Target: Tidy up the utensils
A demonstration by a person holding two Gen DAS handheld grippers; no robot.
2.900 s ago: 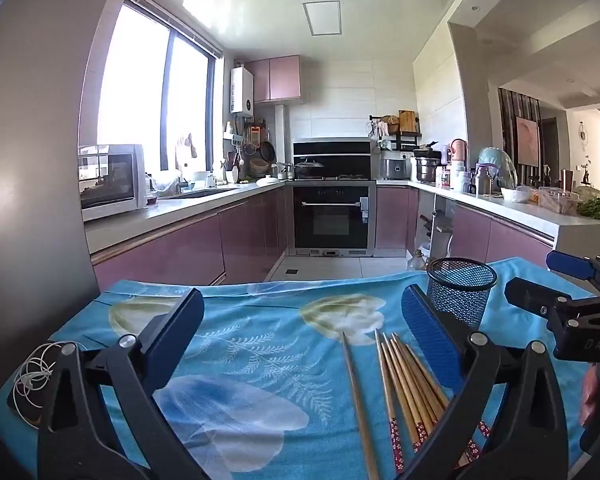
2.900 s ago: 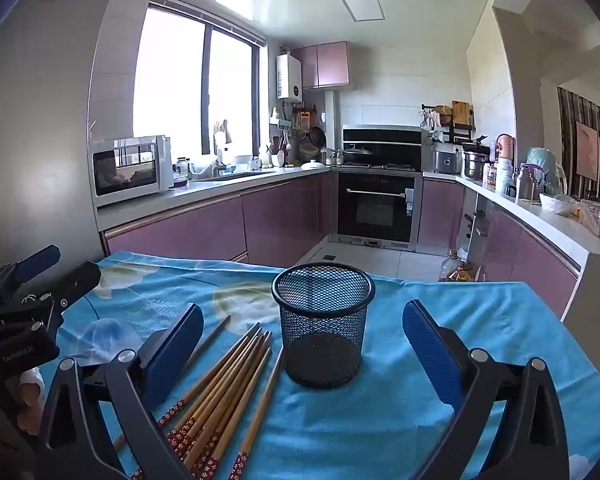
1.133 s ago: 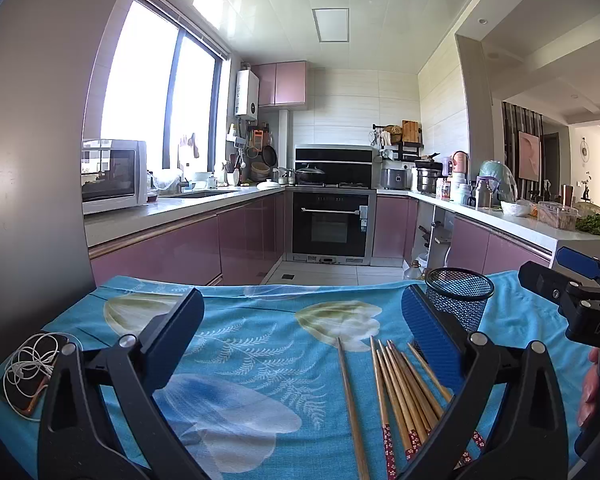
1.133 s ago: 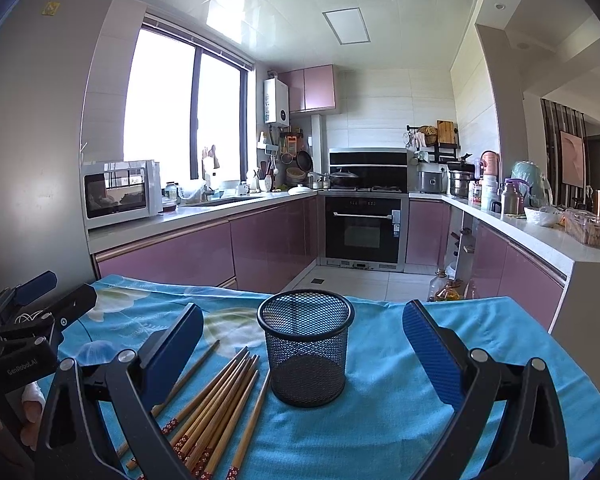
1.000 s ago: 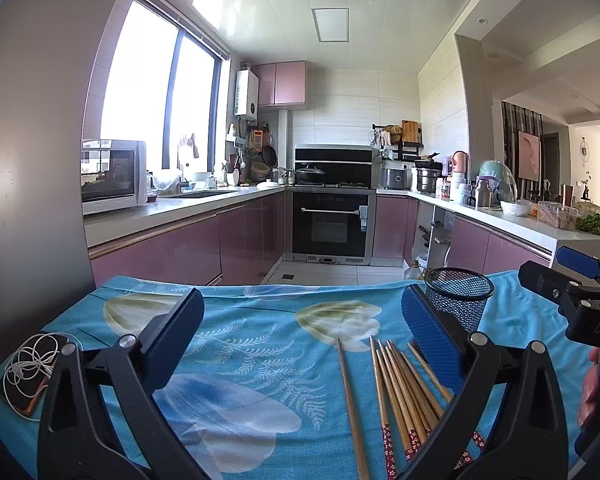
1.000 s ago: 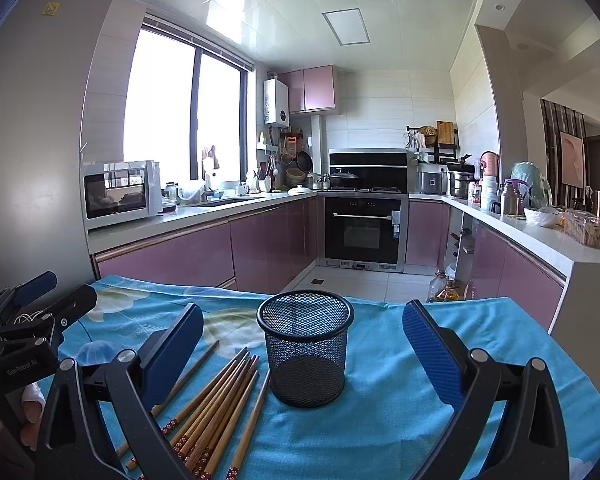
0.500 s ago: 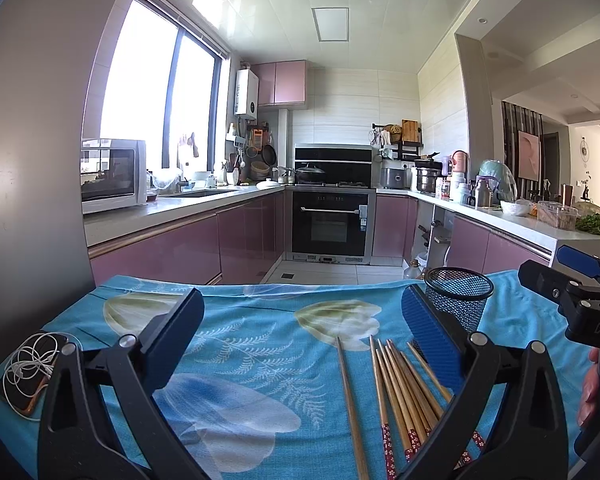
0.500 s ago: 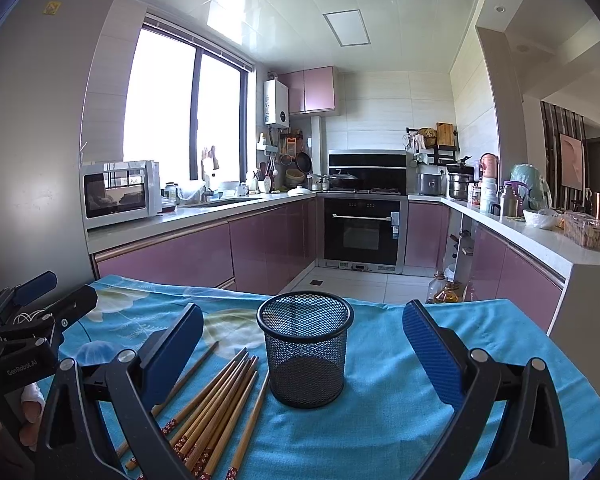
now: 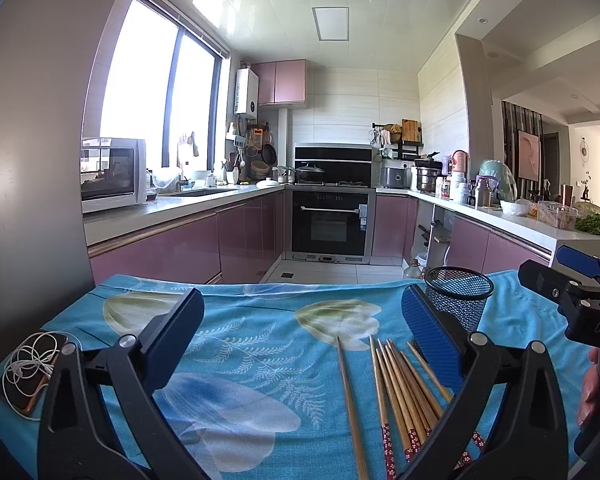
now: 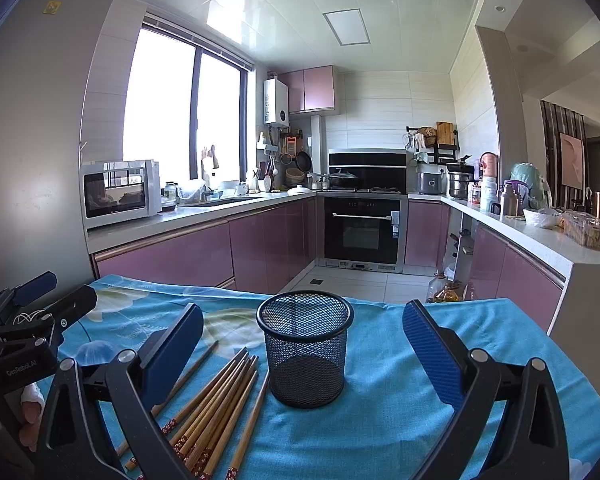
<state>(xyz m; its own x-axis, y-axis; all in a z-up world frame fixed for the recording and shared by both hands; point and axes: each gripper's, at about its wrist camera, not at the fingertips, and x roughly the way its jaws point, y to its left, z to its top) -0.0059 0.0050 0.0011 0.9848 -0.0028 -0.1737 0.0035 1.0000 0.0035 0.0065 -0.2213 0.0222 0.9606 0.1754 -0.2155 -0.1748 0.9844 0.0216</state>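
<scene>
Two claws (image 9: 300,320) (image 10: 302,336) spread, chopsticks (image 10: 216,404) beside mesh cup (image 10: 305,348)

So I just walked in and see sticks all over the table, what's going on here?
A person holds a two-finger tool in each hand over a table with a blue flowered cloth. The left tool and right tool are both open and hold nothing. A bunch of wooden chopsticks lies loose on the cloth beside an upright black mesh cup, which looks empty. No sorting has been done yet.
</scene>
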